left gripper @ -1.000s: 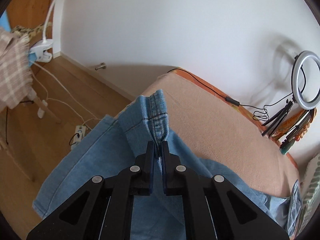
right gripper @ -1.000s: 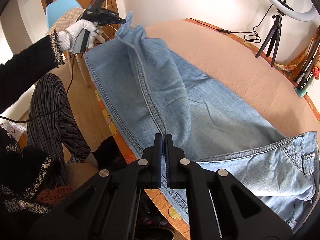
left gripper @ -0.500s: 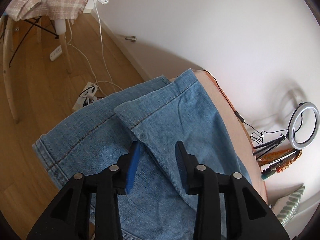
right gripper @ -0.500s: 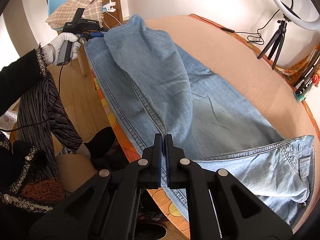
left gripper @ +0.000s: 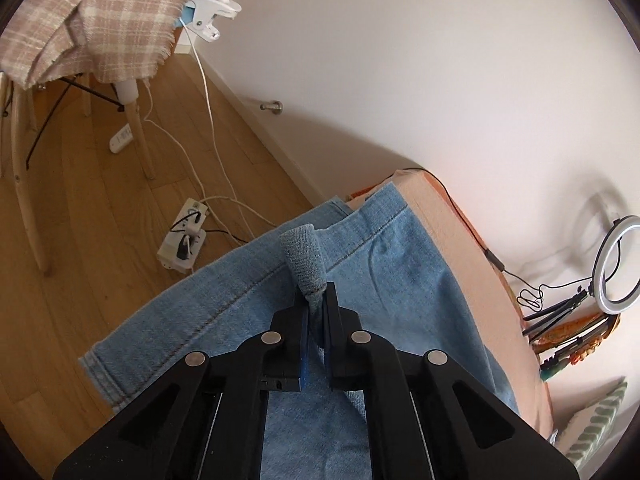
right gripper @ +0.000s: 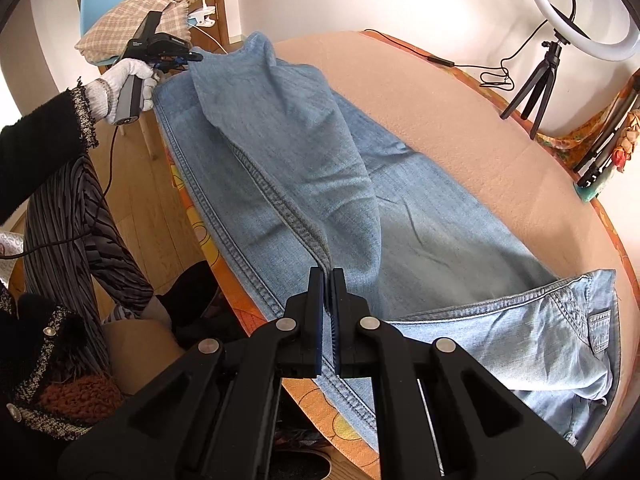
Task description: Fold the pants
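Light blue jeans (right gripper: 420,216) lie along a round table under a peach cloth (right gripper: 440,92), with one leg folded over the other. The waist and pockets are at the right. My left gripper (left gripper: 314,300), held by a gloved hand (right gripper: 120,80), is shut on a small upright pinch of denim at the upper leg's hem (left gripper: 304,256). This is at the table's far left end, and the lower leg's hem (left gripper: 180,320) hangs past the edge. My right gripper (right gripper: 327,280) is shut on the thick side seam of the upper leg, near the table's front edge.
A ring light on a tripod (right gripper: 576,12) and a black cable (right gripper: 472,66) stand at the table's back right. A chair draped with a plaid cloth (left gripper: 100,20), a clip lamp (left gripper: 208,16) and a power strip (left gripper: 182,246) are beyond the left end. The person's striped legs (right gripper: 80,220) are by the front edge.
My left gripper let go of the raised leg end, opened, sank toward the table and shut again on a pinch of the hem. The upper leg now lies flatter. The right gripper stayed put.
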Demonstrator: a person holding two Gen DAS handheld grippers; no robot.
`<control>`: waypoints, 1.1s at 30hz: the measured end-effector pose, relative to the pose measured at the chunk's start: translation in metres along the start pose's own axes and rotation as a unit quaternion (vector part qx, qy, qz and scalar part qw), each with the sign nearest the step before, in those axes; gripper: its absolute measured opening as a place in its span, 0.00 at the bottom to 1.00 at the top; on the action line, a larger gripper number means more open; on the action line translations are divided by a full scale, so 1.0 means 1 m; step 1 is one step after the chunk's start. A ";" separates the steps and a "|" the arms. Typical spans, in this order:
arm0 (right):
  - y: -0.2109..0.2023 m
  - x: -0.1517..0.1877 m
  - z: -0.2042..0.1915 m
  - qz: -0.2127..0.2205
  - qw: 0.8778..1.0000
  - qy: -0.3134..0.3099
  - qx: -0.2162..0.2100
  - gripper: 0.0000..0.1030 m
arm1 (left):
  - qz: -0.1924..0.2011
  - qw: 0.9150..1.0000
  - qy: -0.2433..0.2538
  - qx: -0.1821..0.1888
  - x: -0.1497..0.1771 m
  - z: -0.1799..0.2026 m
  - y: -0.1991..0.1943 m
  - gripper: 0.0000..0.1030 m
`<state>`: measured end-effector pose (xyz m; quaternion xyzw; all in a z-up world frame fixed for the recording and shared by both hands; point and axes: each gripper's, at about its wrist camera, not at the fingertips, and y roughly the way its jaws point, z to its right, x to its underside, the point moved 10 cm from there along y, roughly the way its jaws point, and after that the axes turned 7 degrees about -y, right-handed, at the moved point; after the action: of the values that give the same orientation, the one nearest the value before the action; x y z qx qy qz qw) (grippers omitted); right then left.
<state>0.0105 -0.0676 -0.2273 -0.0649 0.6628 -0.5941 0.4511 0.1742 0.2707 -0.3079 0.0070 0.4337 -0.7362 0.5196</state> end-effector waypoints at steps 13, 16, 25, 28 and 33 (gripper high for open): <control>0.002 -0.010 -0.001 0.006 1.000 -0.018 0.005 0.04 | 0.014 0.999 0.036 -0.039 0.007 -0.033 -0.039 0.04; -0.015 -0.015 0.001 0.024 0.999 -0.022 0.014 0.04 | 0.019 0.998 0.039 -0.035 0.005 -0.030 -0.053 0.04; 0.009 0.017 -0.013 -0.022 0.999 -0.045 -0.003 0.04 | -0.009 0.997 0.031 -0.067 0.036 -0.062 -0.039 0.04; 0.005 0.012 -0.014 -0.008 0.999 -0.041 -0.005 0.04 | 0.007 0.995 0.060 -0.076 0.024 -0.049 -0.043 0.04; 0.013 0.020 -0.019 -0.021 0.999 -0.033 -0.023 0.04 | -0.016 0.994 0.063 -0.091 0.026 -0.055 -0.038 0.05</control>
<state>-0.0077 -0.0625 -0.2507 -0.1089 0.6594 -0.5859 0.4584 0.1089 0.2894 -0.3302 -0.0007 0.5309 -0.7002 0.4774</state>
